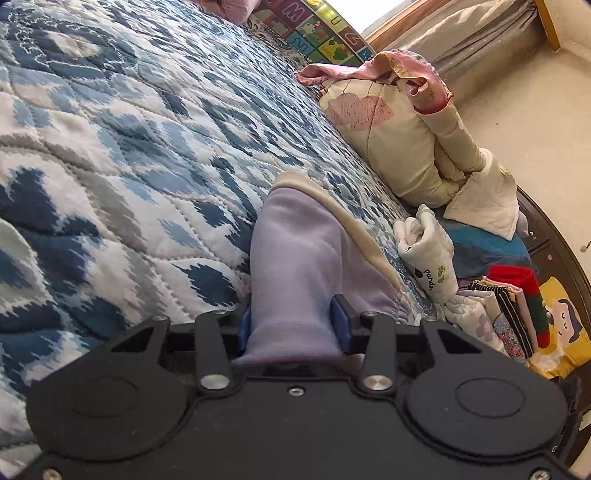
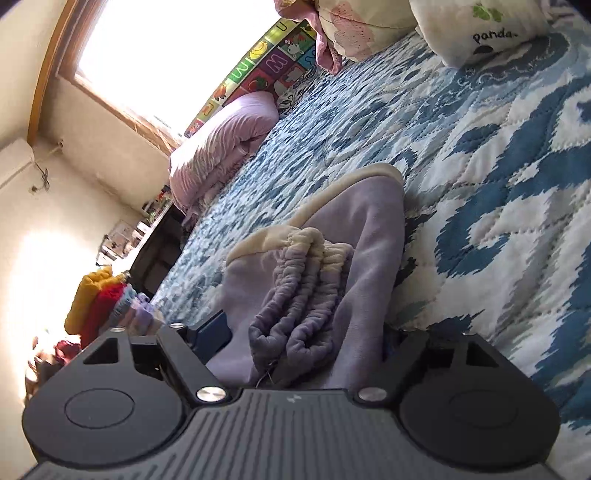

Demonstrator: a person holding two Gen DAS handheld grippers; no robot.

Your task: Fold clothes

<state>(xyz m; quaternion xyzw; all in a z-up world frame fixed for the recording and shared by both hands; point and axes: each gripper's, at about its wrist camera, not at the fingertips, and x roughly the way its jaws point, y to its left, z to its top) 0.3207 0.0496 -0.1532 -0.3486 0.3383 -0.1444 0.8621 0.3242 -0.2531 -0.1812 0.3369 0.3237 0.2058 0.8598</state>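
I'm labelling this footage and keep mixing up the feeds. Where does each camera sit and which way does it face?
Left wrist: on the left claw, looking along its fingers across the quilt toward pillows and a clothes stack; the black claw body shows, shut on the purple garment.
Right wrist: on the right claw, facing the window; its claw body shows, gripping the garment's bunched edge.
Shared: garment, quilt, panda cloth, alphabet mat.

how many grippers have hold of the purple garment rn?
2. The left gripper clamps one bunched end of the purple garment; the right gripper is shut on its gathered waistband end. Contact points partly hidden by fabric.
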